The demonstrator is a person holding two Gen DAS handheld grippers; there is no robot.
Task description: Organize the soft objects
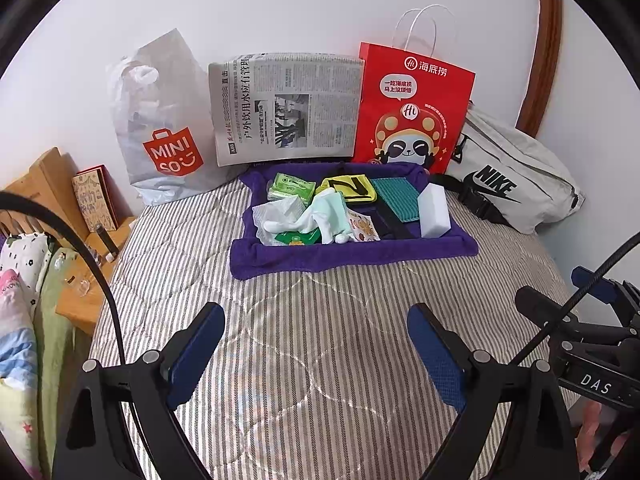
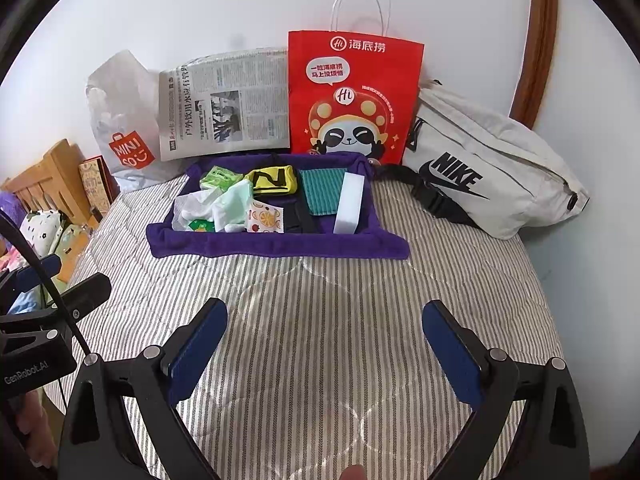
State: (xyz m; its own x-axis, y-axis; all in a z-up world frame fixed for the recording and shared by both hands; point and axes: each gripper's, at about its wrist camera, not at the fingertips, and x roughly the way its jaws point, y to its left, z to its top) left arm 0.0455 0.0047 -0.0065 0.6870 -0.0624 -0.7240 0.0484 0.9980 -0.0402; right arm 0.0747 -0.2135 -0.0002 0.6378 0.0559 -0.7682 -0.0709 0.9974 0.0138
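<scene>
Both grippers were held low over the striped bedcover (image 1: 320, 340), side by side, with a broad stretch of bare cover between them and the purple towel (image 1: 352, 254). The left gripper (image 1: 316, 344) was seen with its jaws spread wide and nothing between them; the right gripper (image 2: 324, 350) was likewise released and empty. The soft objects were gathered on the towel, whose edges were rolled up into a low rim: a white sponge block (image 1: 434, 210) at the right edge, a teal cloth (image 1: 396, 198) beside it, a mint sock (image 1: 326, 216) near the middle. Behind the towel, a newspaper (image 1: 286, 108), red paper bag (image 1: 412, 108) and white waist bag (image 1: 516, 176) were propped against the wall.
</scene>
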